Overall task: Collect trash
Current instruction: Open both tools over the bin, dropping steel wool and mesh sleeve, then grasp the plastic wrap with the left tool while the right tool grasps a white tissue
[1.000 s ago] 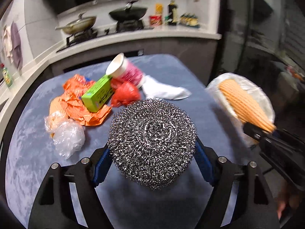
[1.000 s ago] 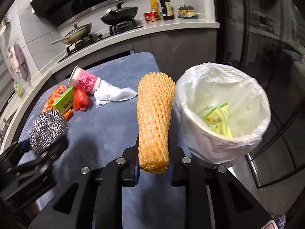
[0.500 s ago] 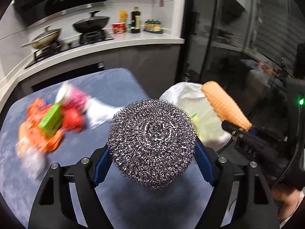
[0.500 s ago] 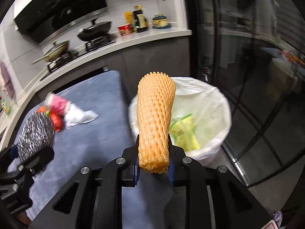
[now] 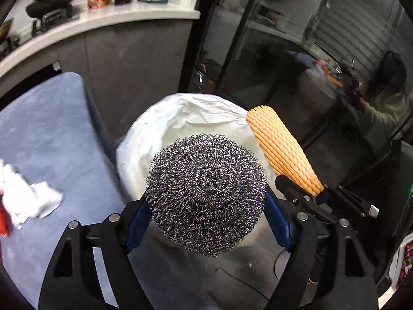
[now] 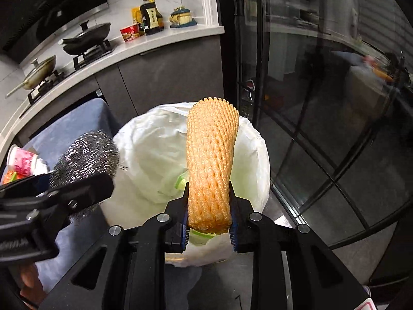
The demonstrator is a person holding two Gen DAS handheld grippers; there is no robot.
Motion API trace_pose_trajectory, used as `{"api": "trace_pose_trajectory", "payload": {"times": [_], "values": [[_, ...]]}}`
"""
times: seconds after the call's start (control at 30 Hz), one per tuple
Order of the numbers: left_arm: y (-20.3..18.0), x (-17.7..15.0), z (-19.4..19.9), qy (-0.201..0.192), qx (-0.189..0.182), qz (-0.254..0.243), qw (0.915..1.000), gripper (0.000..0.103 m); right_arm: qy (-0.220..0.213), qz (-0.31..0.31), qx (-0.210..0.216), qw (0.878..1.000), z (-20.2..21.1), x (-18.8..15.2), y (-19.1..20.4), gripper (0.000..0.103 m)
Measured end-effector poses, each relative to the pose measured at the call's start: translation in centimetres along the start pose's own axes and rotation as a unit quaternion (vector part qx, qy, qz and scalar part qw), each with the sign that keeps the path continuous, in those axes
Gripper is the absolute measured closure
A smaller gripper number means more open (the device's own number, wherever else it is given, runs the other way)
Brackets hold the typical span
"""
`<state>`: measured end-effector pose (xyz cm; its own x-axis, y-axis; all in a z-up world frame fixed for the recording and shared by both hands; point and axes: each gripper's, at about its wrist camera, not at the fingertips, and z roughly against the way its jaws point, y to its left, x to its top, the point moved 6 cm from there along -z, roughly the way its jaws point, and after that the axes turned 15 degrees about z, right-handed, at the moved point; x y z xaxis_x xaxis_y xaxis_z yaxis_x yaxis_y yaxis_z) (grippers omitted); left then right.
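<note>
My left gripper (image 5: 206, 214) is shut on a round steel wool scrubber (image 5: 206, 191) and holds it over the near rim of a bin lined with a white bag (image 5: 180, 124). My right gripper (image 6: 208, 217) is shut on an orange foam net sleeve (image 6: 210, 165) that sticks up over the same bin (image 6: 155, 149). The sleeve also shows in the left wrist view (image 5: 281, 149), and the scrubber shows in the right wrist view (image 6: 87, 155). Green and yellow packaging (image 6: 180, 180) lies inside the bin.
A blue-grey table (image 5: 46, 134) stands left of the bin with a crumpled white tissue (image 5: 28, 201), a pink paper cup (image 6: 22, 160) and orange wrappers (image 6: 10, 177). A kitchen counter (image 6: 155, 44) runs behind. Glass doors (image 6: 322, 103) stand to the right.
Both grippers have swung right, away from the table, and now hold the scrubber and the foam sleeve over the bin. Both grips are unchanged.
</note>
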<state>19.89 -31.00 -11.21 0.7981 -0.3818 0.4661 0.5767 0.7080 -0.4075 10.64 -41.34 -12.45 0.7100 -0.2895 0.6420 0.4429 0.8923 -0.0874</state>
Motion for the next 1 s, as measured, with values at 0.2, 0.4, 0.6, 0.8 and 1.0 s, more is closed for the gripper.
{"api": "trace_pose_trajectory", "payload": {"times": [0.2,0.4,0.6,0.8,1.0], "values": [[0.8,1.2,-1.1,0.007,-0.004,0.042,0.9991,0.015,-0.011,-0.008,0.0,1.0,-0.4,0.6,-0.2,0.056],[1.2,2.7,1.2,-0.024,-0.011,0.06,0.9978,0.012,-0.033,-0.02,0.0,0.999,0.8,1.3,-0.3,0.045],[3.3,3.7,4.3,-0.063,0.0,0.086,0.9943,0.012,-0.052,-0.023,0.008,0.998,2.8,2.0,0.3,0.045],[7.3,3.0,9.9,-0.118,0.045,0.107,0.9863,0.012,-0.081,-0.014,0.036,0.996,6.4,2.9,2.7,0.044],[12.3,-0.1,14.8,-0.138,0.092,0.129,0.9777,0.012,-0.108,0.018,0.074,0.991,10.1,3.3,8.0,0.04]]}}
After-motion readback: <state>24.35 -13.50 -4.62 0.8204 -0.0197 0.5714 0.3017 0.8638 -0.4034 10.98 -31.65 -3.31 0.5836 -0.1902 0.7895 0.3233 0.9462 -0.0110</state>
